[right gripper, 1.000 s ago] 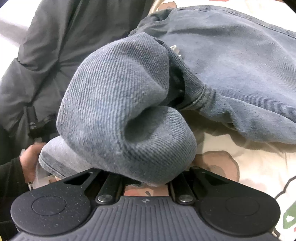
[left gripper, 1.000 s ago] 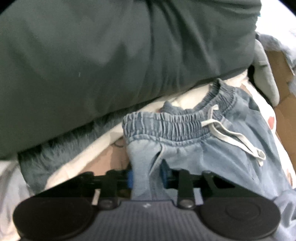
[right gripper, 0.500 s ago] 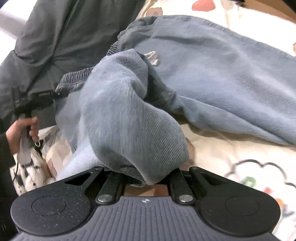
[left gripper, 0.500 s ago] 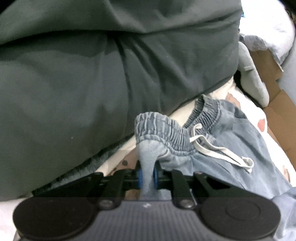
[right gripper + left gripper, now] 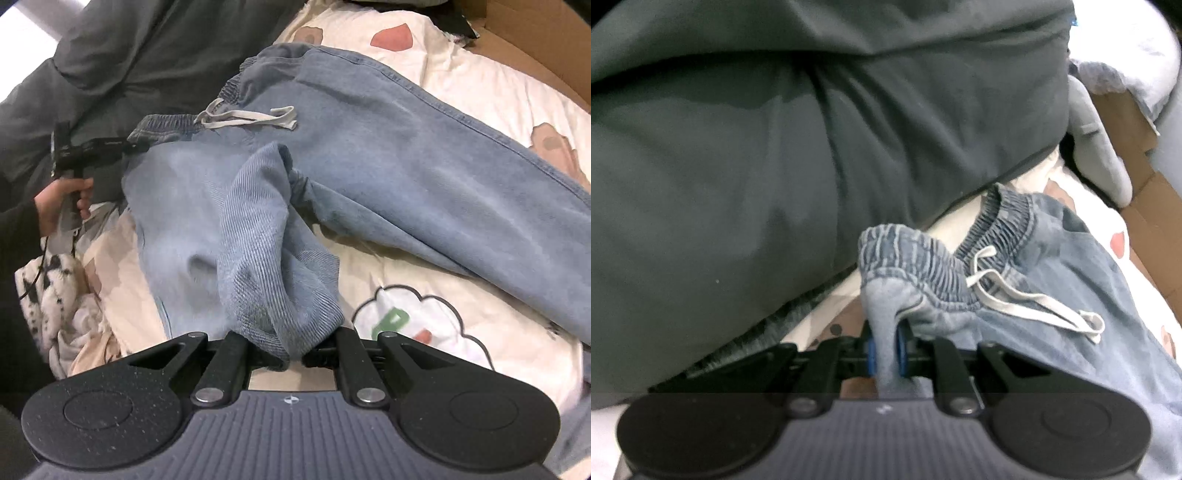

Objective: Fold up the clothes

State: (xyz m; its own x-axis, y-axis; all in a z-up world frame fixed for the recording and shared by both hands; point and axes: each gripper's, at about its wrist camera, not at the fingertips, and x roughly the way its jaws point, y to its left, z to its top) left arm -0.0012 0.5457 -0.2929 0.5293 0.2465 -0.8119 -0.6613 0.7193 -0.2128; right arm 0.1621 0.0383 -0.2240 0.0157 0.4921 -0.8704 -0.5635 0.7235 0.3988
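Light blue jeans (image 5: 406, 166) with an elastic waistband (image 5: 912, 254) and a white drawstring (image 5: 1027, 299) lie spread on a bed. My left gripper (image 5: 885, 350) is shut on a pinch of denim just below the waistband's near corner, which stands lifted. In the right wrist view that same left gripper (image 5: 137, 147), held by a hand (image 5: 62, 199), grips the waistband at the left. My right gripper (image 5: 291, 358) is shut on a bunched fold of a trouser leg (image 5: 266, 258), raised above the sheet. Denim hides its pads.
A dark grey duvet (image 5: 775, 147) is heaped behind the waistband. The cream sheet (image 5: 443, 314) has cartoon prints. A cardboard box (image 5: 535, 44) borders the far right. A black-and-white cloth (image 5: 55, 288) lies at the left. A grey plush piece (image 5: 1097, 155) rests by the box.
My left jaws closed on the denim below the waistband and lifted it. My right gripper drew back and up with the leg fold, so more of the jeans shows.
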